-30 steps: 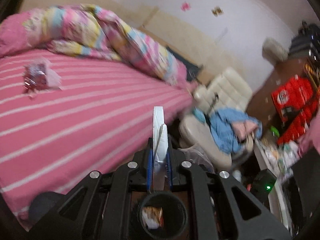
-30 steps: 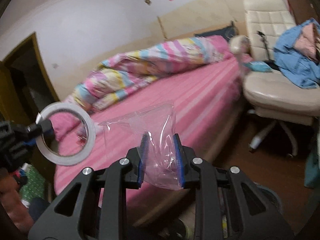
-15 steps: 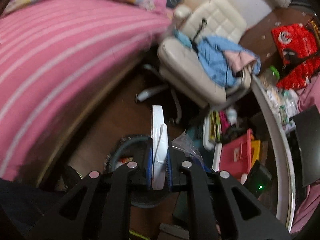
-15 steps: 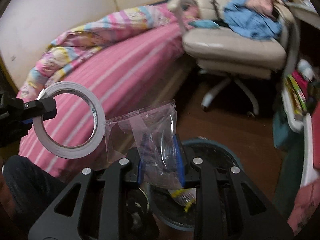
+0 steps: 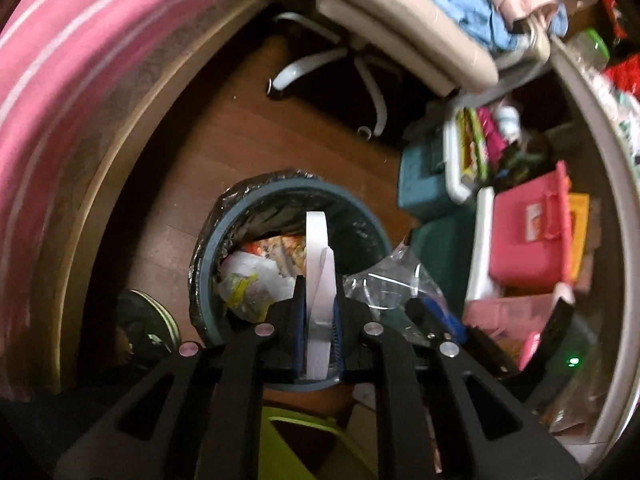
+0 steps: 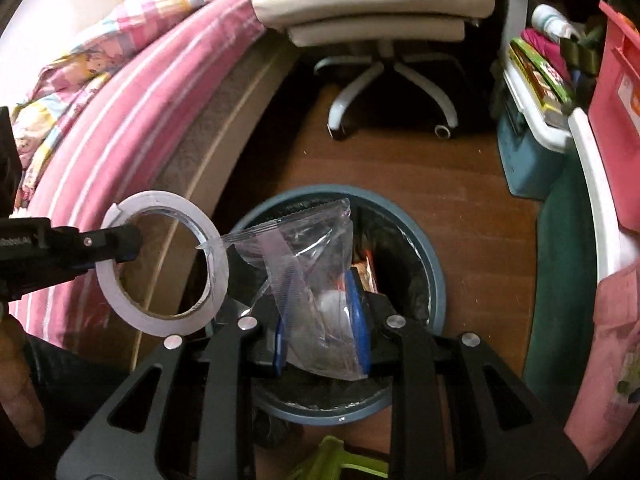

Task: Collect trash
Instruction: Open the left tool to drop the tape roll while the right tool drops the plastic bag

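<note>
One tape roll (image 5: 318, 280), one plastic bag (image 6: 316, 280), one bin (image 6: 434, 264).

You won't find much to read here. On the left gripper (image 6: 116, 246), seen from the right wrist camera, small pale lettering sits on its black body at the far left edge, too blurred and cut off to make out. The pink box (image 5: 528, 240) carries a white label with an orange patch (no letters come clear), and the colourful packs in the white-rimmed bin (image 6: 536, 120) beside it show printing that stays unreadable
</note>
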{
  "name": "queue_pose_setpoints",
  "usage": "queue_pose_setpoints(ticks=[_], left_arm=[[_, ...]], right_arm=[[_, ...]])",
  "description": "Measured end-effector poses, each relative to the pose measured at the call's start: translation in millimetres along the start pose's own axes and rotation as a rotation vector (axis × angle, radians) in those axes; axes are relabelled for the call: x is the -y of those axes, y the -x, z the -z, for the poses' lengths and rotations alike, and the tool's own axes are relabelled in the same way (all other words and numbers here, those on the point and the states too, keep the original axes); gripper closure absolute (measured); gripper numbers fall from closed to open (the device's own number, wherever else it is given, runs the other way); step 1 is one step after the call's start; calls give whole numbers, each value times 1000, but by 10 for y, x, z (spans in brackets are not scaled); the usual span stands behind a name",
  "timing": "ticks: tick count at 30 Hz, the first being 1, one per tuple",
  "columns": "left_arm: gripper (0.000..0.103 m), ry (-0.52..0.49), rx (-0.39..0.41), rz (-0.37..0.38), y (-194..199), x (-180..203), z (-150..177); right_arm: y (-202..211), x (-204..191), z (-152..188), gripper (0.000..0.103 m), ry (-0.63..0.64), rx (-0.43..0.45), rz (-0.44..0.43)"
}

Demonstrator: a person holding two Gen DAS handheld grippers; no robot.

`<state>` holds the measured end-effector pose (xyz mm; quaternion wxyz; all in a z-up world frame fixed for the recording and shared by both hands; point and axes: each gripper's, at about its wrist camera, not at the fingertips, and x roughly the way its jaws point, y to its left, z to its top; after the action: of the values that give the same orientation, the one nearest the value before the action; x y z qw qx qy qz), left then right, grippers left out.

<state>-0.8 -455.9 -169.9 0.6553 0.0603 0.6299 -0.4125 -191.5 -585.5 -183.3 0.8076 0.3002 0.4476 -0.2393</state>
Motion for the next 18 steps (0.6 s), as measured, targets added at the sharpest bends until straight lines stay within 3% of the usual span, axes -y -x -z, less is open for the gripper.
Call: queue_pose_setpoints(ticks=[9, 18], left_arm=[[91, 72, -161, 13, -552, -223, -36], [91, 150, -213, 53, -722, -313, -74]], right_arm=[[-294, 84, 62, 76, -63, -106, 29], [-485, 106, 140, 74, -109, -173, 61]])
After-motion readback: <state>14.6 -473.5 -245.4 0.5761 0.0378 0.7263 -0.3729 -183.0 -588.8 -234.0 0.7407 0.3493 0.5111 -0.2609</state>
